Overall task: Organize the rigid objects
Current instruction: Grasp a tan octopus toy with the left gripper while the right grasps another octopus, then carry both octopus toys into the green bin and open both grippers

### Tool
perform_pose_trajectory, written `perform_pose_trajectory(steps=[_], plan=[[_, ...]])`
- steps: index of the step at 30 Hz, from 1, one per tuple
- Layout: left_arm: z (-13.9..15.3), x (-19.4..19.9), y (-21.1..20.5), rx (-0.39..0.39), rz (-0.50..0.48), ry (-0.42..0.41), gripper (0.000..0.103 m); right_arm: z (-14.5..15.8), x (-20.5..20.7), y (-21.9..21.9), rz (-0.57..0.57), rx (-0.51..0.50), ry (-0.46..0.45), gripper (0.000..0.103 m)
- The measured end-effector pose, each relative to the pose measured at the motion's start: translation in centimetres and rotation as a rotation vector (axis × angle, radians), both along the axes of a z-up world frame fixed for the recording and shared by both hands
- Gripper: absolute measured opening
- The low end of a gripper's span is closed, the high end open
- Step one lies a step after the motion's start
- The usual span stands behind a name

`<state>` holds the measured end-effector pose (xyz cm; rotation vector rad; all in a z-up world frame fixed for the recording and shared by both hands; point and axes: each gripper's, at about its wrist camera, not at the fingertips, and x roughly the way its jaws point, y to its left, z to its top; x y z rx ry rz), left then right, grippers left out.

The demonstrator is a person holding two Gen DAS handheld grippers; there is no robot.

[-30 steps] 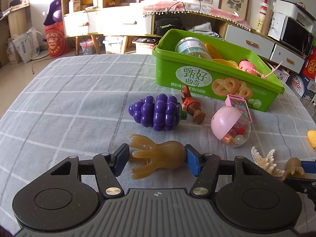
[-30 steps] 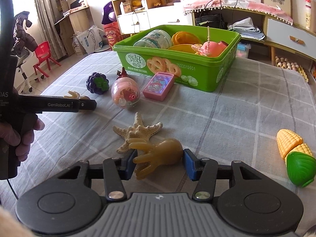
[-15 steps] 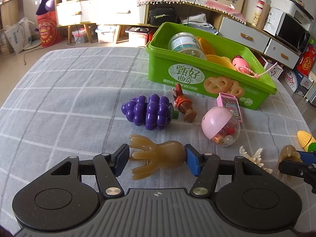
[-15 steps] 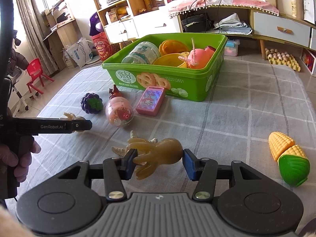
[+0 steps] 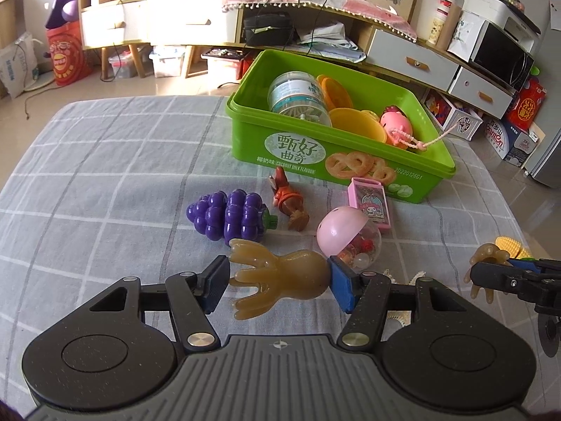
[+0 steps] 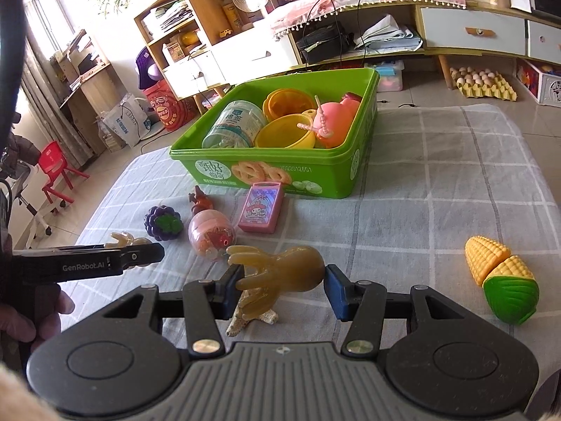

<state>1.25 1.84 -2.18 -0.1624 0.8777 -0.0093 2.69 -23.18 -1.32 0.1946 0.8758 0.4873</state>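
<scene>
My left gripper [image 5: 278, 282] is shut on a tan rubber octopus [image 5: 280, 275] and holds it above the grey checked cloth. My right gripper [image 6: 282, 280] is shut on a second tan octopus [image 6: 280, 273], lifted above a starfish [image 6: 245, 319]. The green bin [image 5: 336, 161] stands ahead, holding a jar [image 5: 298, 98], yellow bowls [image 5: 357, 122] and a pink toy [image 5: 396, 124]. It also shows in the right wrist view [image 6: 280, 172]. Purple grapes [image 5: 228, 215], a brown figurine [image 5: 289, 200], a pink capsule ball [image 5: 349, 238] and a pink card box [image 5: 371, 201] lie in front of it.
A toy corn in two pieces [image 6: 501, 277] lies on the cloth at the right. The other gripper shows at the left of the right wrist view [image 6: 133, 258]. Shelves, drawers and a microwave [image 5: 501, 56] stand behind the table.
Both grippers have risen with their octopuses and tilted toward the green bin. The right octopus has left the cloth beside the starfish.
</scene>
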Motion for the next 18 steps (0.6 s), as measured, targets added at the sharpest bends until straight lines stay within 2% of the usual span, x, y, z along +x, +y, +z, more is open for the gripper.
perform_pose_trajectory(steps=[12, 18], plan=[[2.4, 0.8, -1.7, -0.073, -0.049, -0.045, 0.061, 2.5, 2.7, -0.7, -0.105, 0.088, 0.019, 0.026], [3.6, 2.2, -2.3, -0.077, -0.109, -0.109, 0.061, 3.4, 4.9, -0.5, -0.168, 0.157, 0.021, 0.026]])
